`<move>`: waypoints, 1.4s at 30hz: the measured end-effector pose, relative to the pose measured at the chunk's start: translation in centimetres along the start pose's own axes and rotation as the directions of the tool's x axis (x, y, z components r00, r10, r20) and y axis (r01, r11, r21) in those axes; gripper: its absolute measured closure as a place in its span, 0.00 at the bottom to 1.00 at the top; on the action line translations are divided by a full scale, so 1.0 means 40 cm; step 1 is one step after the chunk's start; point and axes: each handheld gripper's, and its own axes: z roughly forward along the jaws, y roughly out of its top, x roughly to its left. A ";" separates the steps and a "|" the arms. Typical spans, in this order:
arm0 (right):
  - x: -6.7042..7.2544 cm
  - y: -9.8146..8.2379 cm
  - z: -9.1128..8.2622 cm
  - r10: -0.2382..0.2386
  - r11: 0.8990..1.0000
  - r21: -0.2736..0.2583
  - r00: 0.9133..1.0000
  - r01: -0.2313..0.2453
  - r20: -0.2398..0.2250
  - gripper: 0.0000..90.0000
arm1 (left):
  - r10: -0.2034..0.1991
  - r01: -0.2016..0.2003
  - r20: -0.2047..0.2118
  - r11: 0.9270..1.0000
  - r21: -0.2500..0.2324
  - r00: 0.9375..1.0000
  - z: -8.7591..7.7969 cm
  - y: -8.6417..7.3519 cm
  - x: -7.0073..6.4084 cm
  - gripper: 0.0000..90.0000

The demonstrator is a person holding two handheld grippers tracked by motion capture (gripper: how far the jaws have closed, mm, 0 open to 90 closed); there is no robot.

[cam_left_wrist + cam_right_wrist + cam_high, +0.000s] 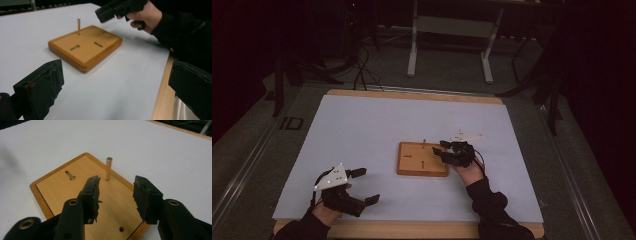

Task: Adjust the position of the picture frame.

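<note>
One peg (109,169) standing upright in the board (75,195) at its far edge, released; two pegs (85,46) lying flat mid-board, likely next; right gripper (116,192) just behind the upright peg, jaws spread, empty; left gripper (362,186) well left of board, jaws wide, empty.

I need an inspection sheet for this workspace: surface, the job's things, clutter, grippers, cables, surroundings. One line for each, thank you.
Surface: table under a pale sheet, wooden edge showing.
Job's things: wooden board lies flat; one peg stands upright in it near an edge; keyhole slot unfilled.
Clutter: nothing seen.
Grippers: left gripper open, apart from the board; right gripper open above the board, holding nothing.
Cables: dark cables on the floor beyond the table.
Surroundings: dim room, white frame legs behind.
</note>
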 end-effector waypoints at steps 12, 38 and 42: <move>0.005 -0.036 -0.056 0.036 0.997 -0.066 0.999 -0.037 -0.016 0.22 | 0.051 -0.049 0.050 0.998 -0.034 0.997 0.071 0.084 0.047 0.01; 0.044 -0.101 -0.189 -0.057 0.986 -0.156 0.998 0.059 0.020 0.18 | 0.097 -0.099 0.098 0.995 0.013 0.990 0.284 0.127 0.110 0.04; 0.038 -0.105 -0.200 -0.040 0.987 -0.158 0.999 0.041 0.012 0.18 | 0.103 -0.107 0.077 0.993 0.049 0.992 0.325 0.134 0.113 0.06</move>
